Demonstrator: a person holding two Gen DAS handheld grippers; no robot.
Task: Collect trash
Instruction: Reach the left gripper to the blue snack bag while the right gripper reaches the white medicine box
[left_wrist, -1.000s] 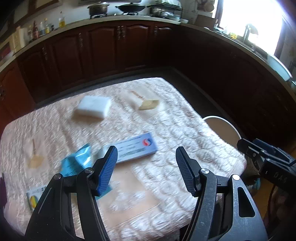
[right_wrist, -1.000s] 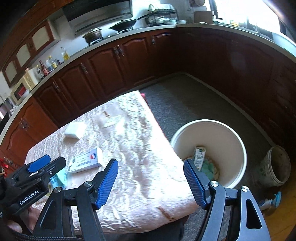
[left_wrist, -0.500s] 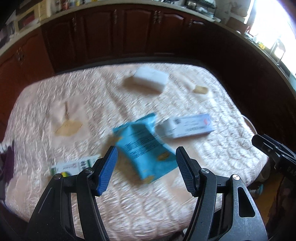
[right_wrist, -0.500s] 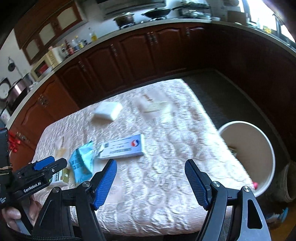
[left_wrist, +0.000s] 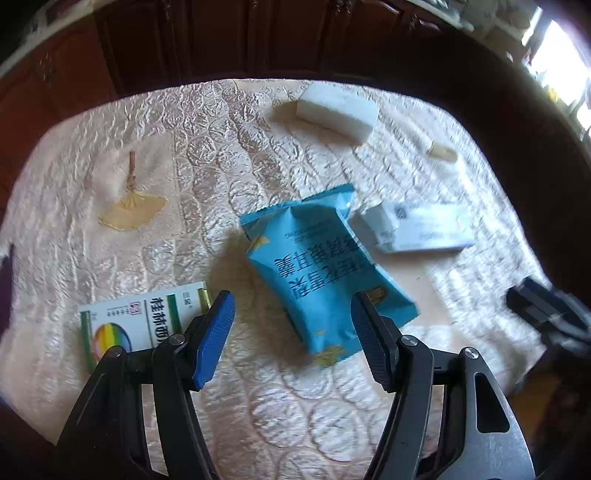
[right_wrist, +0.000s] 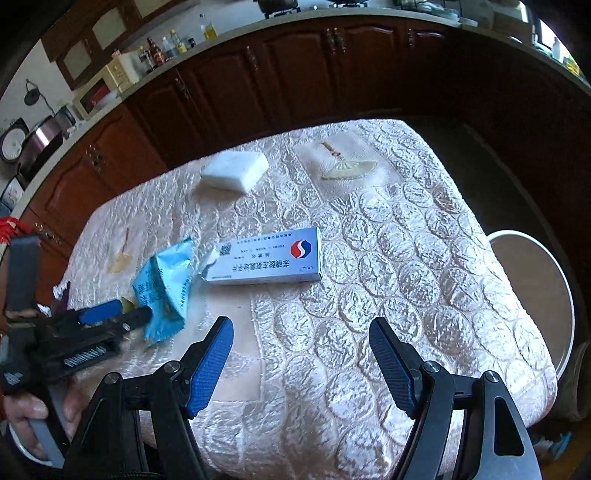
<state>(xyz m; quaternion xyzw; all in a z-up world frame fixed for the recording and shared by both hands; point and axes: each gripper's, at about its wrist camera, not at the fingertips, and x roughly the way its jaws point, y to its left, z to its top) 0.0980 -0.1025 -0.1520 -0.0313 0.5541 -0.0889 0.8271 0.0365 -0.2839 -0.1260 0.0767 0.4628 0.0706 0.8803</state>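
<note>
Left hand-held gripper (left_wrist: 291, 314) open over blue packet (left_wrist: 321, 266); bin (right_wrist: 532, 295) contents unseen.

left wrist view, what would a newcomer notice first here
The bright blue snack packet lies mid-table, right ahead of the open left gripper. Just beyond it lies a white carton with a torn end, and a green-edged medicine box sits by the near left edge.

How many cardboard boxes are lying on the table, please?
2: a green-striped box near the table's left front by the left gripper, and a long white box mid-table beside the blue wrapper. More may be hidden.
</note>
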